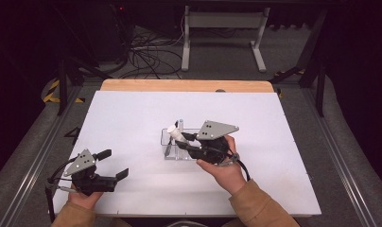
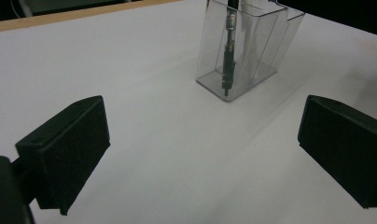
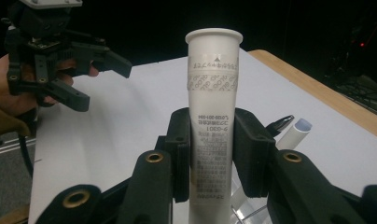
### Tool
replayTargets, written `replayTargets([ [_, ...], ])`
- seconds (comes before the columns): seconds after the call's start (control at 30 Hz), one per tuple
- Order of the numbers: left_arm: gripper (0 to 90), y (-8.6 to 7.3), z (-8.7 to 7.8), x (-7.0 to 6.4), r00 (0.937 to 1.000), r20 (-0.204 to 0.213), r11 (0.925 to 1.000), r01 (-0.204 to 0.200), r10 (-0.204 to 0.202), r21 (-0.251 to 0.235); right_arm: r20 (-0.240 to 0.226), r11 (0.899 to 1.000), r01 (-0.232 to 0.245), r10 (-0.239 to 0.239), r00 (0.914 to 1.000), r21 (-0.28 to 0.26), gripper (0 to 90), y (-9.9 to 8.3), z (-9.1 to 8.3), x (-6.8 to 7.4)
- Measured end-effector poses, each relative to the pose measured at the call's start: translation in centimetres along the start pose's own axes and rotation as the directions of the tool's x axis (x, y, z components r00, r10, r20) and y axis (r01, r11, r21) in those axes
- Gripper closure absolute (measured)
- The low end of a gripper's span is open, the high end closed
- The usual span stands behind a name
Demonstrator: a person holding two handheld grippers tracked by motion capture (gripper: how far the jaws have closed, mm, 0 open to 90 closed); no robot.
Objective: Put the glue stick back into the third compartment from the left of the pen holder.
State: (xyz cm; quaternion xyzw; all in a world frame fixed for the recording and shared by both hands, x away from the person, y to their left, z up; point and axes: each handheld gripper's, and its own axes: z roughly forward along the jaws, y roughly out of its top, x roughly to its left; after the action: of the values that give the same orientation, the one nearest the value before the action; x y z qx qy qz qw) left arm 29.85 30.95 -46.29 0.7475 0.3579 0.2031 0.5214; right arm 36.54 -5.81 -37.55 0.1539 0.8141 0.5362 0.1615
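Note:
A clear plastic organiser box (image 1: 169, 144) (image 2: 252, 51) stands on the white table (image 1: 132, 113) near its middle. A dark pen (image 2: 228, 56) stands upright in one compartment. My right gripper (image 1: 181, 138) (image 3: 213, 154) is shut on a white tube (image 1: 174, 132) (image 3: 213, 107) with printed text, holding it over the box. A pen tip (image 3: 281, 123) and a second white tube (image 3: 295, 132) stick up behind the right jaw. My left gripper (image 1: 114, 164) (image 2: 200, 149) stands open near the table's front left, nothing between its jaws.
A wooden strip (image 1: 184, 85) runs along the table's far edge. Beyond it stand a white frame (image 1: 222, 33) and tangled cables (image 1: 146, 56) on the floor. Metal rails (image 1: 33, 156) flank the table. The other hand's gripper (image 3: 51, 56) is seen far left in the right gripper view.

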Motion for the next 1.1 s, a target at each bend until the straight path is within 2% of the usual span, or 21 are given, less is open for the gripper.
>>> replayTargets([
  [0.33,2.9,0.0,0.0,0.0,1.0000,0.005,1.0000,0.004,-0.004,0.004,0.064,0.997,-0.030,0.035,0.9973,-0.077,69.8,-0.5,-0.2,-1.4],
  [0.5,2.8,0.0,0.1,0.0,1.0000,0.004,1.0000,0.006,-0.006,-0.002,0.092,0.996,-0.037,0.045,0.9947,-0.085,69.8,-1.0,0.0,-2.1],
  [0.57,2.8,-0.1,0.1,0.0,1.0000,0.005,1.0000,0.008,-0.008,-0.002,0.118,0.996,-0.039,0.049,0.9918,-0.082,69.8,-1.2,0.1,-2.3],
  [0.83,2.8,0.0,0.1,0.0,0.9999,0.008,1.0000,0.008,-0.008,0.004,0.165,0.992,-0.062,0.080,0.9831,-0.111,69.8,-2.1,-0.2,-3.8],
  [1.1,2.8,-0.1,0.2,0.1,0.9999,0.011,0.9999,0.011,-0.011,-0.002,0.183,0.988,-0.092,0.114,0.9764,-0.123,69.7,-2.8,-0.3,-4.7],
])
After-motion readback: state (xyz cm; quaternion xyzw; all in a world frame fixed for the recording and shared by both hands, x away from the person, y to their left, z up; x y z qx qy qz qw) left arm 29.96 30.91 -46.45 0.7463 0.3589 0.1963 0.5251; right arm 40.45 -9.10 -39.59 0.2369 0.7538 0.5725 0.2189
